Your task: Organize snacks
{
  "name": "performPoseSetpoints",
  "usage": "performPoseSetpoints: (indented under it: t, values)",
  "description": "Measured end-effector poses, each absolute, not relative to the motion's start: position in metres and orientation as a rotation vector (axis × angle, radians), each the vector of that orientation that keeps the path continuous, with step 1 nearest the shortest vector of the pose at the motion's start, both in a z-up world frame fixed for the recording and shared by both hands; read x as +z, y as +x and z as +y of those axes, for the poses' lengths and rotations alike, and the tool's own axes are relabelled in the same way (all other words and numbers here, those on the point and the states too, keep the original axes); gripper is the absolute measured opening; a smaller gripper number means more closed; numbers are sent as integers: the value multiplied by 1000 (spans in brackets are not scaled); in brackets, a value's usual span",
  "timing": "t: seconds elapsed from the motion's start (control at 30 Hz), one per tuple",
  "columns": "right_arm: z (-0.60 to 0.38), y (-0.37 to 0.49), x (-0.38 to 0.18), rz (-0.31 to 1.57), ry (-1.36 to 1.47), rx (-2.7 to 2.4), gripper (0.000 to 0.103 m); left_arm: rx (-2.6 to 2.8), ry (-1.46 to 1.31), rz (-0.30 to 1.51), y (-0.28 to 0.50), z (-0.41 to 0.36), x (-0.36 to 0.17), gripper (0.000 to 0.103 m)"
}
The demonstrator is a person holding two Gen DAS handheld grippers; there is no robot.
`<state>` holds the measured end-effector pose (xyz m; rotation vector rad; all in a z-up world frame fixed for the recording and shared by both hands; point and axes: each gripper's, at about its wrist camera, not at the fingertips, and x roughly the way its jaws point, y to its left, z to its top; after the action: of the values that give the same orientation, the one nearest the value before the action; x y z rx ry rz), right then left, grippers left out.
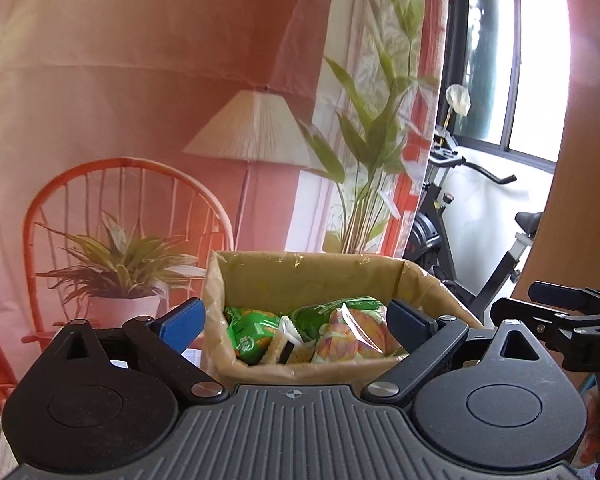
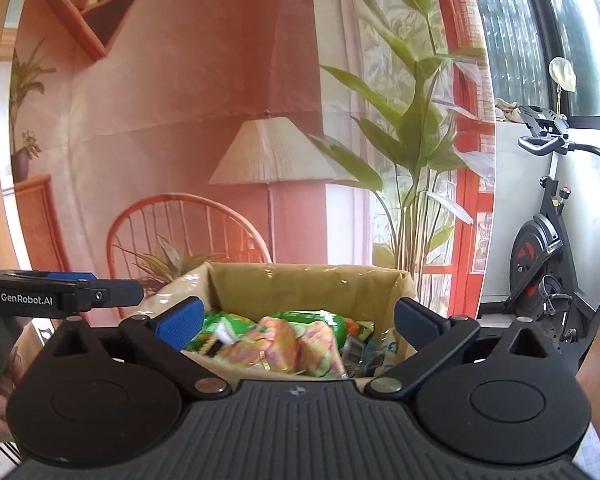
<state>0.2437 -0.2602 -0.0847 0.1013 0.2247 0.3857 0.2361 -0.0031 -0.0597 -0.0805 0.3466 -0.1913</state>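
Note:
An open cardboard box (image 1: 300, 276) stands straight ahead and holds several snack packets: green packets (image 1: 252, 332), a pink and yellow packet (image 1: 348, 332) and a small white packet (image 1: 288, 330). My left gripper (image 1: 296, 326) is open and empty, its fingers spread either side of the box's near rim. In the right wrist view the same box (image 2: 312, 284) holds green packets (image 2: 316, 320) and pink and yellow packets (image 2: 284, 344). My right gripper (image 2: 296, 322) is open and empty just before the box. Each gripper shows at the edge of the other's view.
A printed backdrop (image 1: 140, 120) of a room with lamp, chair and plants hangs behind the box. An exercise bike (image 2: 548, 240) stands at the right by a window (image 1: 512, 60). A wooden panel (image 1: 572, 160) rises at the far right.

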Motion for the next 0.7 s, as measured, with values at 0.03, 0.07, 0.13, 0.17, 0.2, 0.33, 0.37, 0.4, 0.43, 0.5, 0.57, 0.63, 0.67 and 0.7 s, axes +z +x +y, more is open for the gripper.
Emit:
performPoseSetpoints:
  t: [0.03,0.07,0.13,0.17,0.2,0.33,0.37,0.4,0.43,0.5,0.57,0.63,0.67,0.7]
  values:
    - [-260,237,-83,219,103,380,103,-189,-81,343,229,-2,-59,98]
    - [-258,229,-82,214,103,373,103,-188,-80,337,221,-1,-58,98]
    - [-256,216,-78,202,99,368,103,-184,-77,320,205,1,-56,98]
    - [-255,208,-77,197,97,367,103,-179,-71,311,198,2,-55,98]
    - [-254,202,-75,194,97,367,103,-173,-63,303,190,3,-53,98]
    - [-248,178,-69,182,97,366,103,-130,-11,273,162,2,-47,98]
    - [-247,171,-67,179,97,364,103,-114,0,266,155,2,-45,98]
    - [-245,165,-66,176,96,363,103,-96,8,262,148,1,-43,98]
    - [-244,158,-64,171,94,362,103,-85,14,260,142,1,-41,98]
    - [-242,147,-62,163,96,362,103,-68,19,253,129,2,-36,99]
    - [-241,133,-59,156,103,358,103,-46,26,241,116,2,-31,99]
    - [-241,123,-56,149,112,355,103,-19,45,215,103,1,-27,99]
    - [-241,117,-55,145,115,355,103,-10,59,198,95,-1,-24,99]
    - [-241,111,-54,142,118,354,103,-4,71,184,89,-1,-22,99]
